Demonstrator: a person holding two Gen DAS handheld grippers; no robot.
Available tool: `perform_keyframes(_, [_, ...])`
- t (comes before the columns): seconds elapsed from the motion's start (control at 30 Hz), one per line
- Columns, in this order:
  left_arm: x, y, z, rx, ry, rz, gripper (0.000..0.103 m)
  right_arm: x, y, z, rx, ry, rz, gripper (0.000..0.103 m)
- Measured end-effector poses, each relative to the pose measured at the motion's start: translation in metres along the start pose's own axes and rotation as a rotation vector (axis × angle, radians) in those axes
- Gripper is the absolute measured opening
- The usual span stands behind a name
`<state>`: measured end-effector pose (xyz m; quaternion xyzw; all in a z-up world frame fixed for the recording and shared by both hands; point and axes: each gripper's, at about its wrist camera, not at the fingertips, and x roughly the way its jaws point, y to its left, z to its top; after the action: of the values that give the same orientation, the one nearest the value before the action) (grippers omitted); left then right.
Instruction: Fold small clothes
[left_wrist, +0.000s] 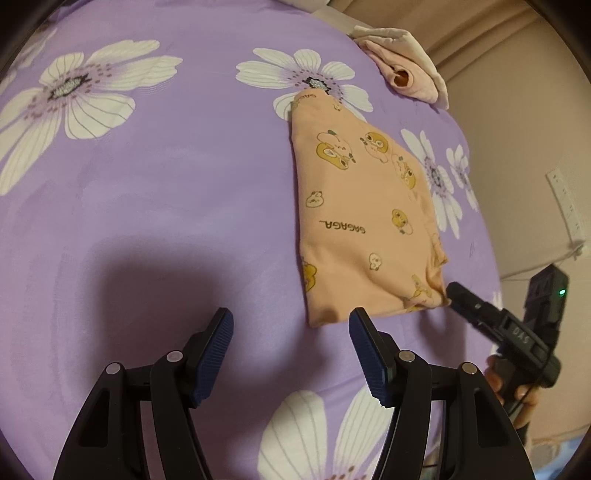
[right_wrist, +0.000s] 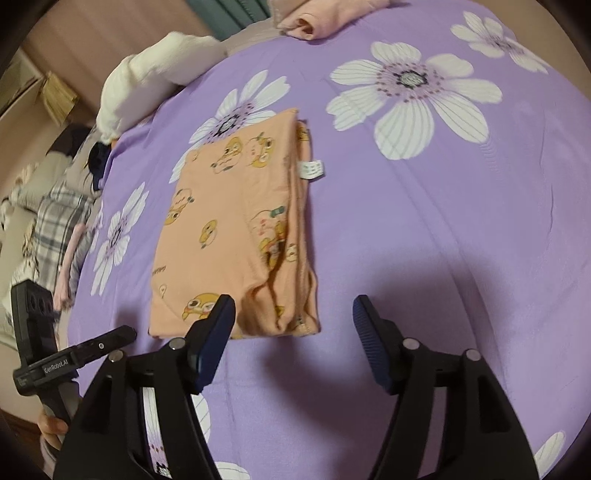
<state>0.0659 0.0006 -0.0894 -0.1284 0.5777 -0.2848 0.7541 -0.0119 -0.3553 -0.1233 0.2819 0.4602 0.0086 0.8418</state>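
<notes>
A folded peach garment (left_wrist: 362, 210) with cartoon prints lies flat on the purple flowered bedsheet (left_wrist: 166, 192). My left gripper (left_wrist: 291, 325) is open just short of its near left corner, nothing between the blue pads. In the right wrist view the same garment (right_wrist: 229, 229) shows its white label (right_wrist: 312, 170) along the right side. My right gripper (right_wrist: 293, 310) is open above the garment's near edge, its left fingertip (right_wrist: 221, 314) over the cloth without pinching it. The right gripper (left_wrist: 458, 291) also appears in the left wrist view, by the garment's near right corner.
A folded pink garment (left_wrist: 402, 74) sits at the far edge of the bed. A white cloth (right_wrist: 147, 81) and a plaid garment (right_wrist: 59, 214) lie off the left side of the bed. A hand (left_wrist: 517, 391) holds the right tool. A wall socket (left_wrist: 567, 206) sits on the right.
</notes>
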Motion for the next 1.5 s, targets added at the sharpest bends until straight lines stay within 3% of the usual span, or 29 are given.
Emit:
perform_keyframes(0.37, [0.007, 0.003, 0.012, -0.046, 0.003, -0.082, 0.066, 0.004, -0.022, 0.01, 0.112, 0.005, 0.117, 0.069])
perform_keyframes(1.5, [0.034, -0.023, 0.037, 0.046, 0.018, -0.066, 0.066, 0.012, -0.038, 0.029, 0.14, -0.006, 0.193, 0.072])
